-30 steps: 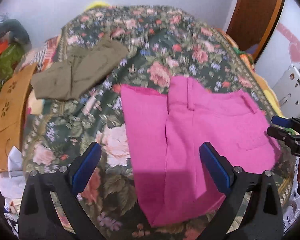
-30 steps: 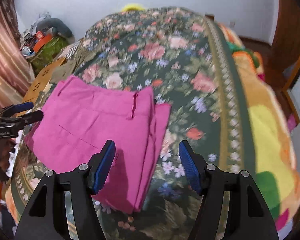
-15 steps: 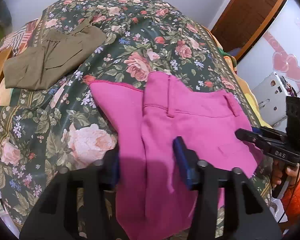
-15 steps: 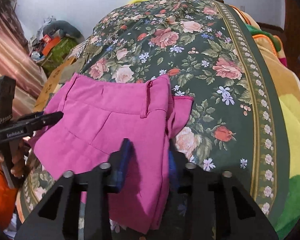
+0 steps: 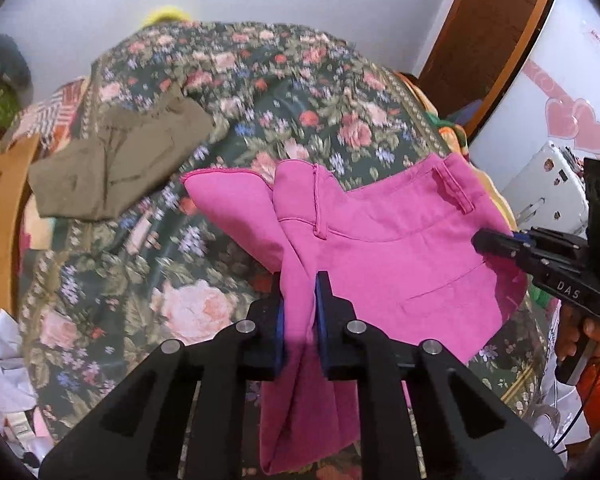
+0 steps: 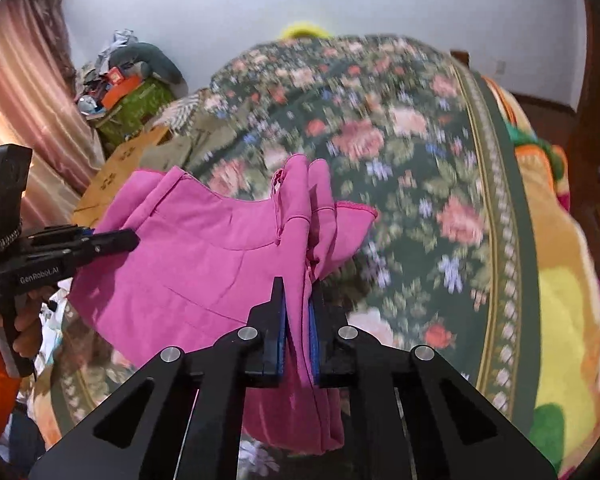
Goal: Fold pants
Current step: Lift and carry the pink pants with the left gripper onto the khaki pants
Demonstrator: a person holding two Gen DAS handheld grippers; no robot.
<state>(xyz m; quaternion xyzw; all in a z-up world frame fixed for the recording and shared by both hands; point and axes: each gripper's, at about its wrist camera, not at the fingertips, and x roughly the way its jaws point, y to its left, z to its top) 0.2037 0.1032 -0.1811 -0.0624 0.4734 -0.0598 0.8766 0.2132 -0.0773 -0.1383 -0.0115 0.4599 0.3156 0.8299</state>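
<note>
Pink pants (image 5: pixel 380 248), folded lengthwise, hang lifted above the floral bed cover (image 5: pixel 260 80). My left gripper (image 5: pixel 300 280) has its jaws closing, and its blue pads pinch one side edge of the pink fabric. The right gripper (image 5: pixel 480 240) grips the opposite edge at the right of this view. In the right wrist view the pink pants (image 6: pixel 204 252) sag between both tools; my right gripper (image 6: pixel 296 284) is closing with the bunched cloth pressed between its pads, and the left gripper (image 6: pixel 132 240) holds the far side. The lower pant legs droop out of sight beneath the fingers.
Folded olive pants (image 5: pixel 116 160) lie at the back left of the bed. A brown cardboard box (image 5: pixel 0 200) stands off the left edge, with clutter (image 6: pixel 140 88) behind it. An orange and yellow blanket (image 6: pixel 560 280) runs along the right side. A white appliance (image 5: pixel 548 184) sits near a wooden door (image 5: pixel 488 40).
Both grippers went from wide open above the flat pink pants to clamped on their two side edges. The pants have come up off the bed and bunched.
</note>
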